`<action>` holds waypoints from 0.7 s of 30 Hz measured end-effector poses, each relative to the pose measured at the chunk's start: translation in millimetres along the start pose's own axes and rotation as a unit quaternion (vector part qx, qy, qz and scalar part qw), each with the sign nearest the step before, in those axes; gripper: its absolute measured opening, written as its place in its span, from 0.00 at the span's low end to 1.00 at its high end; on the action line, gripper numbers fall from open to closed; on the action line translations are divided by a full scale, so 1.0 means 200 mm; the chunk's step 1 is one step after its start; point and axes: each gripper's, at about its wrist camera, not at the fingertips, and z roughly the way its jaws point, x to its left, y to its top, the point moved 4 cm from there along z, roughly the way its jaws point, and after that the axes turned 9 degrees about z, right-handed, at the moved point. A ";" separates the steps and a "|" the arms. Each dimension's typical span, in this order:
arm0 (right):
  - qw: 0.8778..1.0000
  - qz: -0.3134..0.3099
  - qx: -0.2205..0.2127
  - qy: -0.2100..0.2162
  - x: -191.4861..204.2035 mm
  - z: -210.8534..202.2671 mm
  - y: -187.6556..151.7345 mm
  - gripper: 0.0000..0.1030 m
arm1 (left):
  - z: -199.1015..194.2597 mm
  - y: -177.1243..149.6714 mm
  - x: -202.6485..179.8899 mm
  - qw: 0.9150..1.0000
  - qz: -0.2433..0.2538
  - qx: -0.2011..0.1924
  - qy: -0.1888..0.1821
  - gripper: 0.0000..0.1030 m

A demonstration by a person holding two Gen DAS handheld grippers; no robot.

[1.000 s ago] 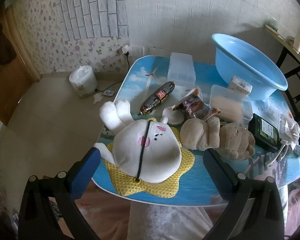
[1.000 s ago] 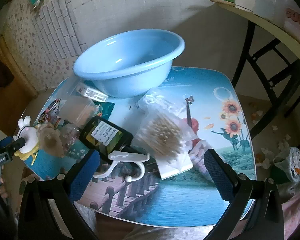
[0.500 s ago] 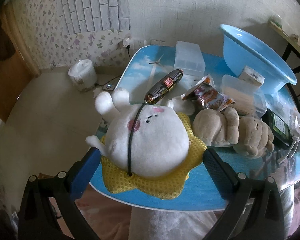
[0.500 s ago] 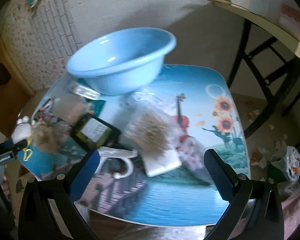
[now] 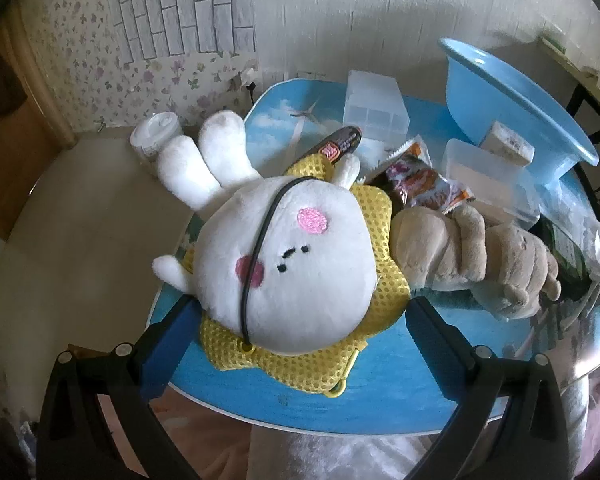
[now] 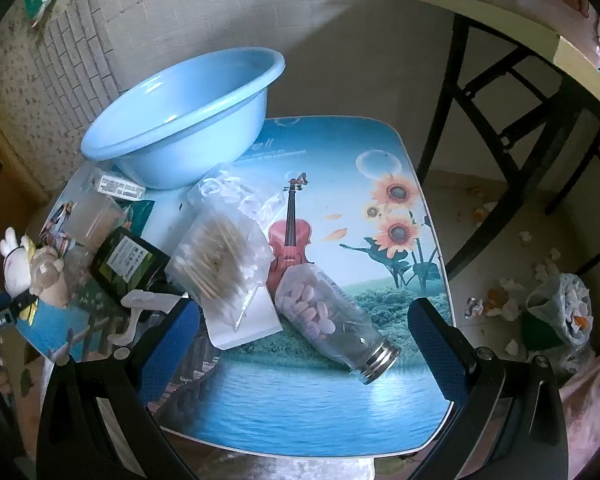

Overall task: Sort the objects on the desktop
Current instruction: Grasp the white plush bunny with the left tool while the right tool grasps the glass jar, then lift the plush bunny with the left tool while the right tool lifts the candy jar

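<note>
Straddling the white rabbit plush (image 5: 296,268), the left gripper (image 5: 298,312) has its blue fingers (image 5: 168,344) spread wide, one at each side of the toy, gripping nothing. The rabbit lies on its back on a yellow mesh pouch (image 5: 328,364), at the near edge of the table (image 5: 380,408). Just beyond the left gripper's right finger lies a beige plush (image 5: 476,256), touching the rabbit's side. Farther ahead sit a snack packet (image 5: 424,186), a dark sausage (image 5: 340,146), a clear box (image 5: 376,106) and the blue basin (image 5: 512,108).

The right gripper (image 6: 304,332) is likewise wide open and empty. Between its fingers, lying on its side, is a glass jar (image 6: 332,316) of pale tablets, metal cap nearest. Just ahead of its left finger rests a bag of cotton swabs (image 6: 220,264), and a dark green packet (image 6: 128,264) beyond that.
</note>
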 end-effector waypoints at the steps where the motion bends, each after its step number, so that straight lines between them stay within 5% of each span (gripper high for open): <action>1: 1.000 -0.008 0.001 0.000 0.00 -0.01 -0.01 0.99 | 0.00 0.00 0.00 1.000 -0.001 -0.004 -0.002 1.00; 4: 1.000 -0.025 0.004 0.000 -0.02 -0.01 -0.02 0.99 | -0.02 0.02 0.00 1.000 -0.002 -0.024 -0.010 0.87; 6: 1.000 -0.028 0.005 0.000 -0.05 0.00 -0.03 0.99 | -0.03 0.02 0.02 1.000 -0.004 -0.030 -0.003 0.68; 9: 0.999 -0.034 0.005 0.004 -0.07 0.01 -0.05 0.99 | -0.04 0.03 0.05 0.999 -0.012 -0.032 -0.019 0.66; 18: 0.998 -0.052 0.024 0.016 -0.10 0.09 -0.08 0.58 | -0.06 -0.01 0.02 0.999 -0.003 -0.031 -0.015 0.65; 21: 0.997 -0.057 0.040 0.029 -0.10 0.11 -0.10 0.37 | -0.08 -0.03 0.02 0.999 -0.001 -0.030 -0.017 0.65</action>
